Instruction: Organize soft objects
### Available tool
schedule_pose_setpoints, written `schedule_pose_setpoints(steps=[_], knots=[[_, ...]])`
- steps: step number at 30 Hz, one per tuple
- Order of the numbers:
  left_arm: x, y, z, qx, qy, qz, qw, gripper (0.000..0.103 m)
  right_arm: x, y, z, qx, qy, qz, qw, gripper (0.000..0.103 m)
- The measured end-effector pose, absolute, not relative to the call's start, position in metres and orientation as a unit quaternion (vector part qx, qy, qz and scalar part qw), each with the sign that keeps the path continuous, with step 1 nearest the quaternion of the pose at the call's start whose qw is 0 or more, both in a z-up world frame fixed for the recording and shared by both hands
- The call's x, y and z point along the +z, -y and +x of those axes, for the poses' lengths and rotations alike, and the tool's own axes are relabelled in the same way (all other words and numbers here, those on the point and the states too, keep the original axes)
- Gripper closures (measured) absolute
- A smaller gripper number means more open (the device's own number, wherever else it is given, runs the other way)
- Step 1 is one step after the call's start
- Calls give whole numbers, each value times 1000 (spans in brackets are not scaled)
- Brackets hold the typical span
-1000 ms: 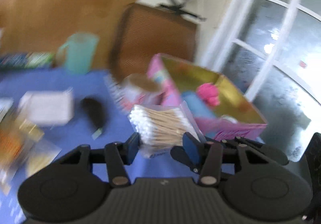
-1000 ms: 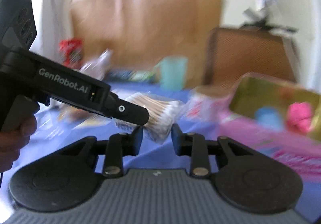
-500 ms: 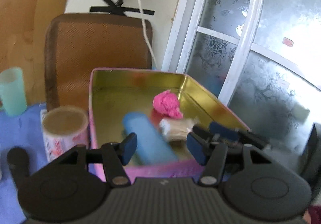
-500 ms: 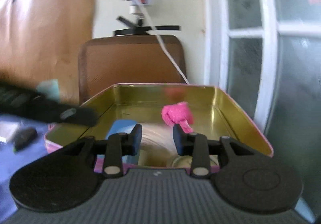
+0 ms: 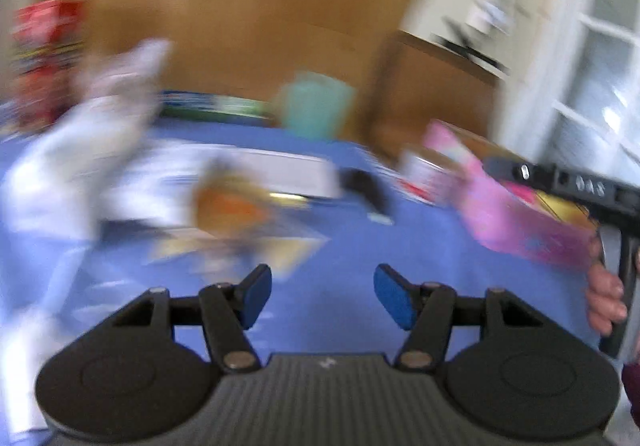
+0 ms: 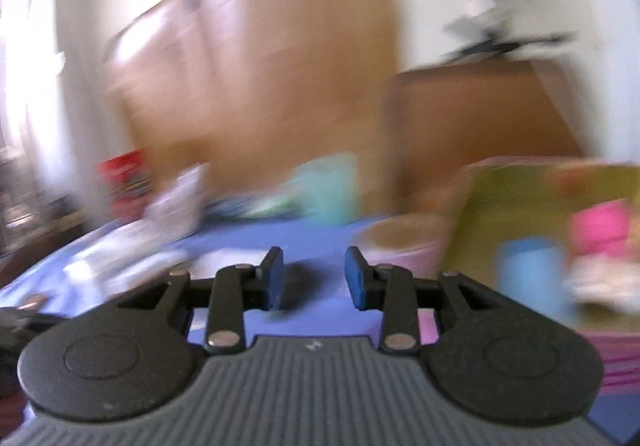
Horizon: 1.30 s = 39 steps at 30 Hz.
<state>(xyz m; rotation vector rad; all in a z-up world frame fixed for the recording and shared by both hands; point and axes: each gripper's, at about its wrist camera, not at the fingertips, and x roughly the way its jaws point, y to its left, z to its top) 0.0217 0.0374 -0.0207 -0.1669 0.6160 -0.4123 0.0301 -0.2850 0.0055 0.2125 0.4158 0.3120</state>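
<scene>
Both of my views are heavily smeared, so I can read only broad shapes. The largest thing I see is the blue-covered surface (image 5: pixel 420 246), running under everything; its left part is cluttered with white and orange blurs I cannot name. At the right stands the pink tin (image 6: pixel 520 182) with a gold inside, cut off by the frame edge in the right wrist view. Inside it I make out a blue roll (image 6: pixel 532 274), a pink soft lump (image 6: pixel 600 226) and a pale bundle (image 6: pixel 596 286) just beside them, all too blurred to tell whether they touch. In the left wrist view the same tin (image 5: pixel 516 222) is partly hidden by the black body of the other handheld unit and my right hand (image 5: pixel 604 294) gripping it at the frame edge. A teal cup (image 5: pixel 314 110) stands toward the back of the surface, and a round tub with a tan lid (image 6: pixel 404 238) sits just beside the tin's left wall. A small dark object (image 5: pixel 368 186) lies on the cloth between the clutter and the tin; I cannot identify it.

The left tool (image 5: pixel 322 296) has its blue pads spread wide with nothing between them. The right tool (image 6: pixel 314 282) is parted too, more narrowly, and holds nothing
</scene>
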Motion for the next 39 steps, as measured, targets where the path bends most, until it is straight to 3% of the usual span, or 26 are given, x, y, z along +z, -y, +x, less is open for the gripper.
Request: schedule_pose_setpoints(steps=[6, 11, 12, 13, 14, 18, 26, 33, 35, 37, 39], knots=[[-26, -110, 12, -141, -282, -157, 936, 45, 5, 183, 120, 264, -285, 129, 913, 65], [-34, -136, 4, -136, -283, -180, 932, 45, -22, 124, 191, 249, -355, 153, 888, 63], [-35, -137, 2, -137, -283, -182, 932, 45, -30, 121, 203, 254, -375, 175, 874, 66], [-36, -137, 3, -139, -284, -183, 931, 45, -35, 120, 208, 265, -392, 194, 859, 83], [-37, -137, 3, -140, -283, -183, 931, 45, -39, 120, 211, 275, -405, 210, 846, 83], [-40, -140, 4, -150, -281, -192, 929, 45, -32, 136, 181, 280, -400, 224, 844, 100], [-40, -122, 9, -176, -289, -196, 920, 39, -35, 190, 81, 280, -385, 195, 857, 101], [-21, -126, 24, -164, -284, -220, 919, 35, -30, 181, 61, 268, -351, 132, 888, 89], [-13, -125, 37, -166, -279, -223, 919, 34, -22, 177, 73, 273, -328, 145, 893, 80], [-9, -118, 51, -168, -277, -210, 922, 34, -15, 166, 85, 275, -305, 136, 902, 62], [-9, -111, 67, -164, -279, -200, 925, 34, -16, 153, 100, 264, -302, 129, 907, 62]])
